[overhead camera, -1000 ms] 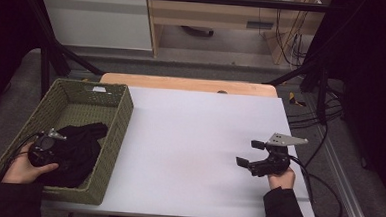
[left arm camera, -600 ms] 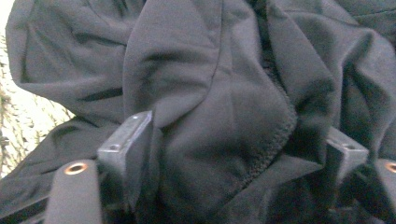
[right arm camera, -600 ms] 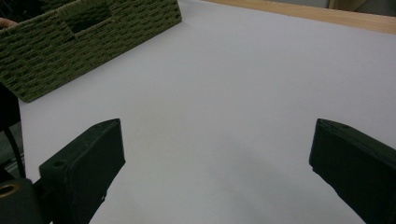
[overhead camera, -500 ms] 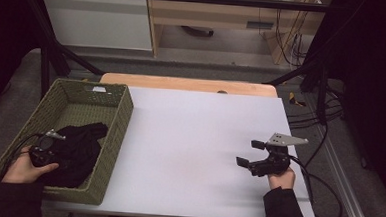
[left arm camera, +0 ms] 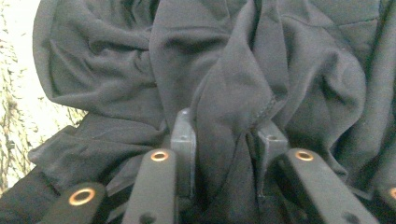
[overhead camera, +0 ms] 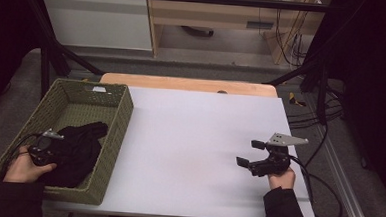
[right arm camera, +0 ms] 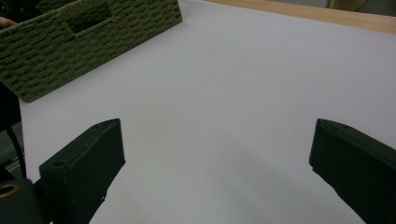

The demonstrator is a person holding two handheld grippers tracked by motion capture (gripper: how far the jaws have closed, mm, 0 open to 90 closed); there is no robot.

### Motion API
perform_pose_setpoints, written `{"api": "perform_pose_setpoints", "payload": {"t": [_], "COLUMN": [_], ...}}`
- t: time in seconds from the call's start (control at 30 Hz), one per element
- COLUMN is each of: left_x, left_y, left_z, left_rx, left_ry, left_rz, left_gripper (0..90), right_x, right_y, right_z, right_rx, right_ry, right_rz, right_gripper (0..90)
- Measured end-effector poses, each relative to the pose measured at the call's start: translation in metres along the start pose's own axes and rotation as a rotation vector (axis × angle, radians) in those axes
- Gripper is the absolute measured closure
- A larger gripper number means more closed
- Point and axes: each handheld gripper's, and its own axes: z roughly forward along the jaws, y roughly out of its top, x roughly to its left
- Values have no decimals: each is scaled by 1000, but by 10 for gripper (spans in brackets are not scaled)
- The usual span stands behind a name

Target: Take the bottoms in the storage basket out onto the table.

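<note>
One black cloth [overhead camera: 76,150], bunched in the near half of a woven green basket [overhead camera: 123,110] at the table's left side. Soft, matte, dark charcoal to black up close [left arm camera: 261,70], heaped in deep irregular folds with a stitched hem running down one ridge. Spread loosely across the basket floor in the high view, one lobe stretching toward the basket's right wall, pale woven bottom bare beyond it.

Left gripper [overhead camera: 46,148] down inside the basket, held by a hand [overhead camera: 23,164] at the near left corner. Clenched on the cloth: in the left gripper view [left arm camera: 224,140], jaws drawn close with a thick fold pinched between the two grey pads [left arm camera: 183,135], fabric spilling round both sides of them.

Right gripper [overhead camera: 251,154] well apart, over the bare white table [overhead camera: 194,138] near its right edge, held by the other hand [overhead camera: 281,177]. Released: jaws spread wide in the right gripper view [right arm camera: 217,154], plain white surface between them, basket's woven side [right arm camera: 70,42] at upper left.
</note>
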Motion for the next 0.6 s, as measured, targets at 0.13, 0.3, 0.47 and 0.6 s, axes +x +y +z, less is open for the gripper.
{"api": "perform_pose_setpoints", "payload": {"t": [0.13,0.3,0.47,0.6], "left_x": [0,-1,-1,0], "left_y": [0,0,1,2], "left_z": [0,-1,-3,-5], "left_rx": [-4,-11,-7,-21], "left_ry": [-2,-2,1,4], "left_rz": [2,7,26,33], "left_gripper": [707,734,749,754], "right_x": [0,0,0,0], "right_y": [0,0,0,0], "right_z": [0,1,0,0], "right_rx": [1,2,1,1], "right_ry": [-3,-2,-2,-3], "right_rz": [0,1,0,1], "right_gripper": [40,40,40,40]}}
